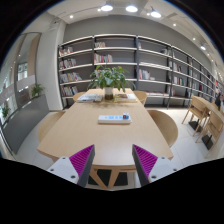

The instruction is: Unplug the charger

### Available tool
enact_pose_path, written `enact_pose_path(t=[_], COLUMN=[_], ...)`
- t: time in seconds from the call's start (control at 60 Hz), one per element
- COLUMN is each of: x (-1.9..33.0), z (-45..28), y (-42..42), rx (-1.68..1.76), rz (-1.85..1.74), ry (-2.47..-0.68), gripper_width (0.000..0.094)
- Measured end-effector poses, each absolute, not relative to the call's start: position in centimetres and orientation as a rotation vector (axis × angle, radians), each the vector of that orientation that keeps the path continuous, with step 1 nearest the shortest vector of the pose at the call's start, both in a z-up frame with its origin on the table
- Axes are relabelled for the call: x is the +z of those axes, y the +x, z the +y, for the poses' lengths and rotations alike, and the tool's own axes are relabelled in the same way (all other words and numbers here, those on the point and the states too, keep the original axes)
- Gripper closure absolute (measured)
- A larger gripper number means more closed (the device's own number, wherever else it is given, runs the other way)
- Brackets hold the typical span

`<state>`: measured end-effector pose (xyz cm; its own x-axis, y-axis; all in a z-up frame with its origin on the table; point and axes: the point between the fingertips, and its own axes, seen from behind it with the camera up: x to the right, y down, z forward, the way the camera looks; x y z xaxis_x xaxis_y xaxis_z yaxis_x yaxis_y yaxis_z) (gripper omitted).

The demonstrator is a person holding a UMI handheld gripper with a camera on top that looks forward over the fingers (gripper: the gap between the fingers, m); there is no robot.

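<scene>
A white power strip (114, 118) lies on the oval wooden table (85, 132), beyond my fingers and well ahead of them. A charger on it is too small to make out. My gripper (113, 163) is open and empty, held above the near edge of the table. Its two magenta pads (82, 160) stand wide apart, with only the table edge showing between them.
A potted green plant (109, 78) stands at the far end of the table with papers (90, 97) beside it. Wooden chairs (164, 127) stand around the table. Bookshelves (125, 60) line the back wall. More chairs and a table stand at the right.
</scene>
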<state>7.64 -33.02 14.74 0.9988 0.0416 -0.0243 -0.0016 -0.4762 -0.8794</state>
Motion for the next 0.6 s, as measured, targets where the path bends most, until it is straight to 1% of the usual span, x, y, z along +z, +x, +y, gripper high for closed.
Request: enact_pose_path(t=[0.1, 0.117, 0.133, 0.167, 0.183, 0.217, 0.267, 0.283, 0.3, 0.333, 0.383, 0.417, 0.483, 0.567, 0.6], x=[12.5, 10.6, 10.1, 9.4, 10.4, 9.2, 7.3, 7.5, 5.8, 5.1, 4.4, 5.0, 4.0, 3.9, 3.6], z=[-33.1, -31.6, -31.6, -31.1, -32.4, -31.4, -28.7, -28.2, -26.0, -24.0, -20.9, -19.7, -14.8, -10.5, -7.4], y=[9.0, 9.6, 9.9, 10.8, 11.1, 12.1, 12.7, 13.9, 13.5, 13.8, 14.1, 14.3, 14.2, 13.9, 13.9], rx=[0.026, 0.022, 0.019, 0.009, 0.002, -0.008, -0.019, -0.016, -0.021, -0.025, -0.021, -0.013, 0.011, 0.027, 0.041], rz=[-0.034, -0.031, -0.027, -0.018, -0.012, -0.003, 0.004, 0.003, 0.008, 0.016, 0.025, 0.031, 0.038, 0.047, 0.05], ry=[-2.139, -2.141, -2.15, -2.165, -2.179, -2.193, -2.212, -2.217, -2.213, -2.215, -2.216, -2.218, -2.213, -2.211, -2.201], gripper_width=[0.0189, 0.0189, 0.019, 0.019, 0.019, 0.0191, 0.0195, 0.0195, 0.0197, 0.0195, 0.0197, 0.0197, 0.0196, 0.0204, 0.0206])
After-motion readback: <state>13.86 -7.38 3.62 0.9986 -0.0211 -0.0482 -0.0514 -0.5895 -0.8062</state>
